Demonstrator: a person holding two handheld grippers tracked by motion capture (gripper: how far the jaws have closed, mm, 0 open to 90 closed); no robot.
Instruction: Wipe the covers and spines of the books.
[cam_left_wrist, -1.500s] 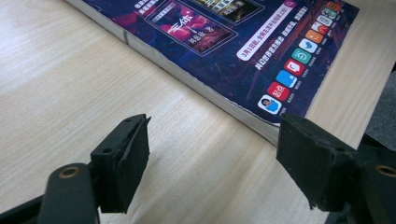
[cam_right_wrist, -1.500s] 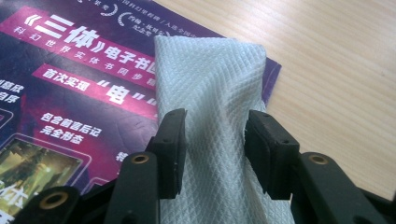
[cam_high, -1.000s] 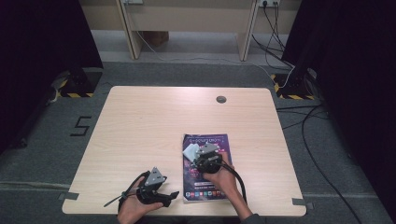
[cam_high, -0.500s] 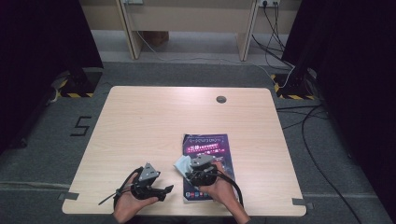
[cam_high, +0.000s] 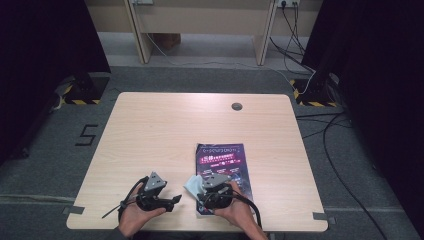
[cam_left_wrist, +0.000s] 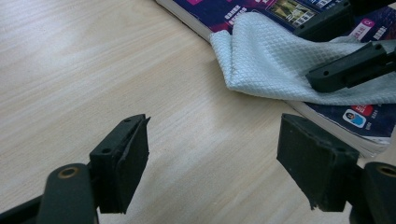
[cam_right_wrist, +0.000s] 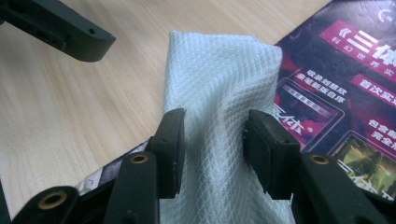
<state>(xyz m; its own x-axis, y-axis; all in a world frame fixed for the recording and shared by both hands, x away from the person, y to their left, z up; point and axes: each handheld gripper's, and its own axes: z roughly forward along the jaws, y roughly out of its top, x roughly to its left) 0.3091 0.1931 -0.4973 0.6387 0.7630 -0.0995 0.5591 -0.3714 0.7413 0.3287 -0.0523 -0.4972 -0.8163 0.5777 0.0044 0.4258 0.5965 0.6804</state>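
The right gripper has its fingers set on either side of a pale blue waffle-weave cloth, a bunched fold of which runs up between them; the gap has just been widening, and whether the pads press on the fabric I cannot tell; the cloth lies partly on the cover of a dark magazine with pink and white lettering and partly over its left edge onto the tabletop; the magazine lies flat near the front edge, right of the middle; in the high view the right gripper sits over the magazine's near left corner, held in the person's right hand; the left gripper has its fingers spread wide over bare wood, nothing between them, pointing toward the cloth and the other gripper's black fingers beyond; the left hand holds the left gripper just beside the right one, near the front edge of the light wooden tabletop.
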